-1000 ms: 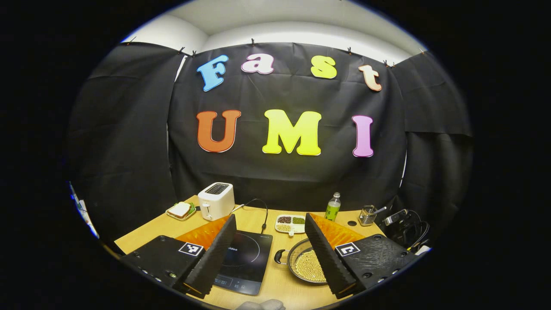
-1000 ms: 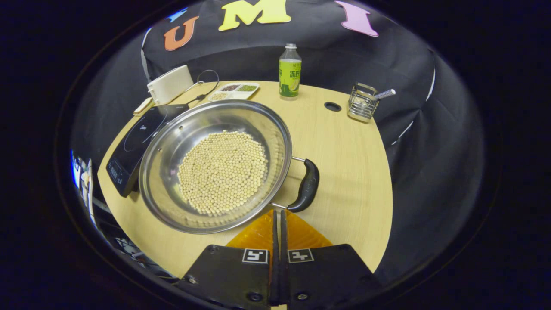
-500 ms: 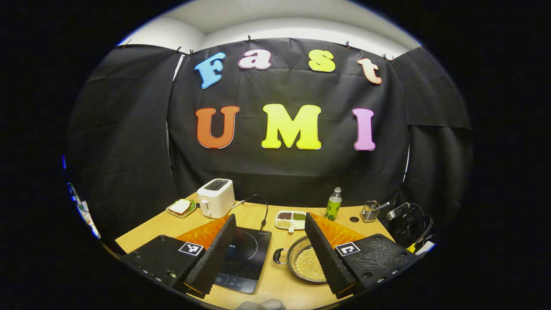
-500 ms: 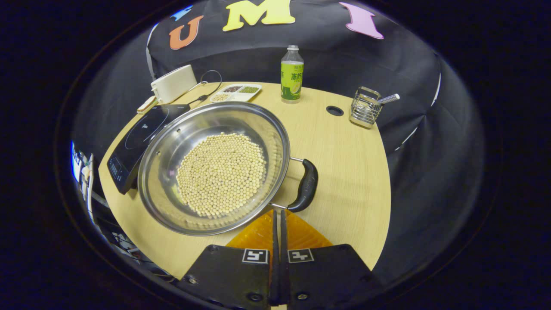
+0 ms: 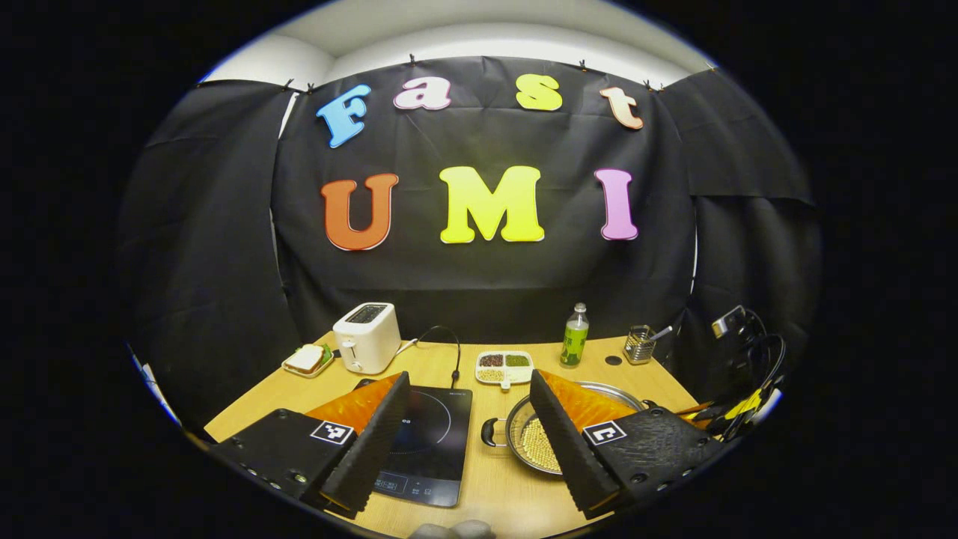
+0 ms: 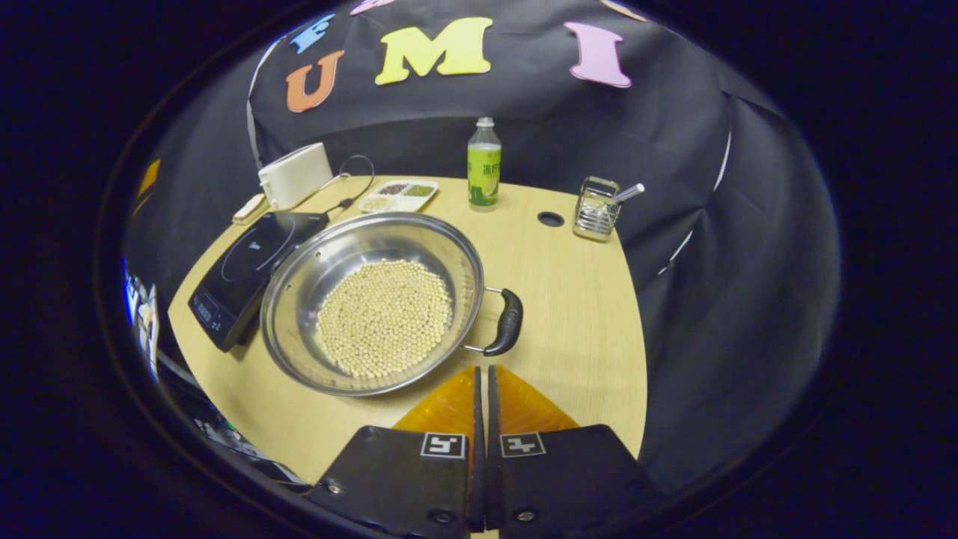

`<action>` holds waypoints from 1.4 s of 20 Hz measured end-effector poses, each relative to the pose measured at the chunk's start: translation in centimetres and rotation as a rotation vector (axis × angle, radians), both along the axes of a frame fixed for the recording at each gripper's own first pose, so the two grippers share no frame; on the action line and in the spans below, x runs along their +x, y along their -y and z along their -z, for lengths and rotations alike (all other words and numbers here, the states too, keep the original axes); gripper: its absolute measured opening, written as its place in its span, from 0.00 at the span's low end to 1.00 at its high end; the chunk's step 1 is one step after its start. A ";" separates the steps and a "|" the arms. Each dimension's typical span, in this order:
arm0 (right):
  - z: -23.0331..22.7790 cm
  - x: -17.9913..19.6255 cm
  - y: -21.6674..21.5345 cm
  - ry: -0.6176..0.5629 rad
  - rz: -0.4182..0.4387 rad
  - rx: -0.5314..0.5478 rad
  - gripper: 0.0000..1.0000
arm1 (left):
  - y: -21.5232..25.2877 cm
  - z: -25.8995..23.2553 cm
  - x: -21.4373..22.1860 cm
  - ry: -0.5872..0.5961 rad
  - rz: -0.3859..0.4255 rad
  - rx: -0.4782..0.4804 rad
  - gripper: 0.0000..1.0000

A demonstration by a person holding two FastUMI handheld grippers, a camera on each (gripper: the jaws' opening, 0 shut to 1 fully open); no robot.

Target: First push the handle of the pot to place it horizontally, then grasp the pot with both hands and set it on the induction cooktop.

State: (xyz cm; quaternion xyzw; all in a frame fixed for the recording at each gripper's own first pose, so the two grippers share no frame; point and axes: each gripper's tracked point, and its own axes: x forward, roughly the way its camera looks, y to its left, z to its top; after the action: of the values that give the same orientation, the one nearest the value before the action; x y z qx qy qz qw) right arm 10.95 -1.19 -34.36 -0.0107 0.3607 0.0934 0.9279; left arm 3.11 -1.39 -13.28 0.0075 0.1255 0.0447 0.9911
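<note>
Black cloth hangs behind a pale wooden table (image 5: 441, 367) in the left gripper view. On it stand one white toaster (image 5: 366, 337), one plate with a sandwich (image 5: 307, 360), one divided dish of beans (image 5: 504, 366), one green bottle (image 5: 574, 345), one wire basket (image 5: 640, 345), one induction cooktop (image 5: 428, 442) and one pot (image 5: 539, 442) holding pale beans just to the cooktop's right. The left claw (image 5: 468, 438) hangs wide open above them with nothing in it. Compared with a second ago this view has drawn back and up a little, so the pot and cooktop sit lower and smaller between the fingers. The pot's near-side handle (image 5: 490, 433) faces the cooktop. Something dark with cables shows at the far right edge; it may be the other device, but that is hard to tell.

From the right gripper view the same table (image 6: 584, 299) carries the pot (image 6: 374, 299), its rim just beside the cooktop (image 6: 247, 269), with the second of its two handles (image 6: 507, 322) pointing right. The right claw (image 6: 481, 389) is closed tight and empty, and it has pulled away from that handle, which now lies clear of the tips. That suggests the handle push is finished; the two-handed grasp and the lift onto the cooktop are not yet begun.
</note>
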 end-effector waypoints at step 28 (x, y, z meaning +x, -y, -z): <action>4.7 8.4 -0.7 -0.124 0.057 0.083 0.79 | 2.8 23.4 12.0 -0.467 0.070 -0.101 0.93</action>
State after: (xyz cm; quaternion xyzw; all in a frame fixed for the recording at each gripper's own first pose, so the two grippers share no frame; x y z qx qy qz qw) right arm 19.30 -0.45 -39.05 0.0440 0.4133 0.0823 0.9058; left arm 15.10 -4.23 -36.65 -0.0274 0.3531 0.0010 0.9352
